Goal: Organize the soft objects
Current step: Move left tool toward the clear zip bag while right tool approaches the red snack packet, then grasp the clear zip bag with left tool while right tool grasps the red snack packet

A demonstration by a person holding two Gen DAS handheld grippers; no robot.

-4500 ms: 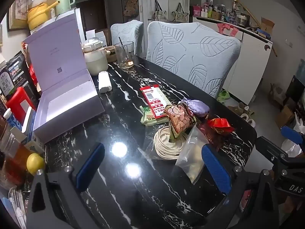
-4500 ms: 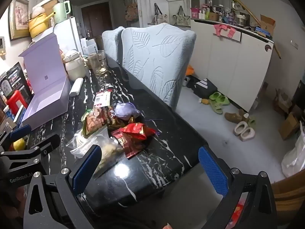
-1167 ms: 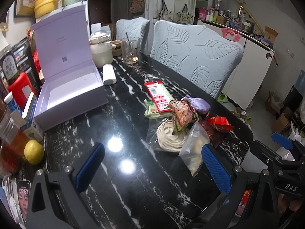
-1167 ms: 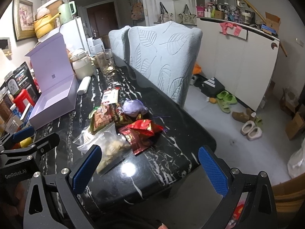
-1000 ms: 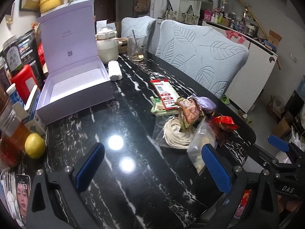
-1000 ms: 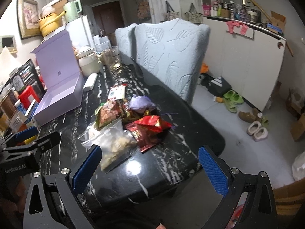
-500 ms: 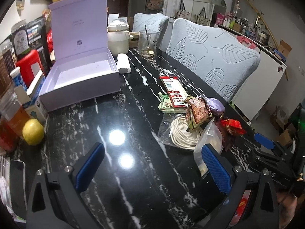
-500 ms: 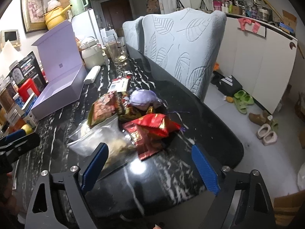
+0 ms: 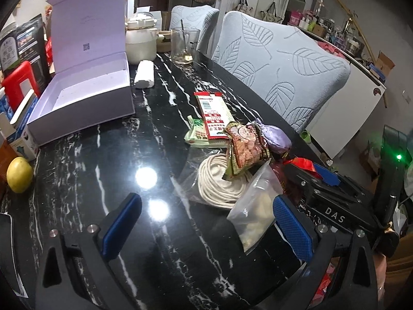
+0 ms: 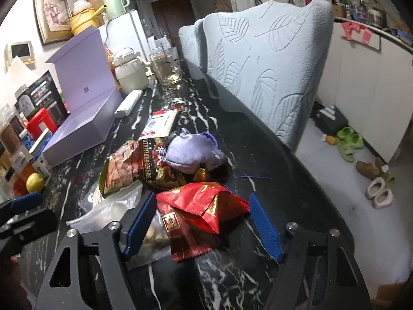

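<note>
I see a glossy black marble surface [image 9: 85, 170] with white veins, two pale blue leaf-embossed chairs [image 9: 281, 69] along its far edge and white cabinets [image 10: 371, 82] behind. An open lilac cardboard box [image 9: 85, 87] stands with its lid upright and I see nothing in it; a glass cup [image 9: 184, 46] holds a spoon. The soft pile sits near the surface's end: a coil of white cord in a clear bag [image 9: 219, 180], a brown snack pouch [image 10: 131, 168], a lilac cloth sachet [image 10: 191, 152]. My right hand-held gripper [image 10: 202, 223] tilts down, jaws just narrowing around the crinkled red foil packet [image 10: 204, 204], pads not yet pressing. My left hand-held gripper [image 9: 206, 230] hangs wide and empty over bare marble
</note>
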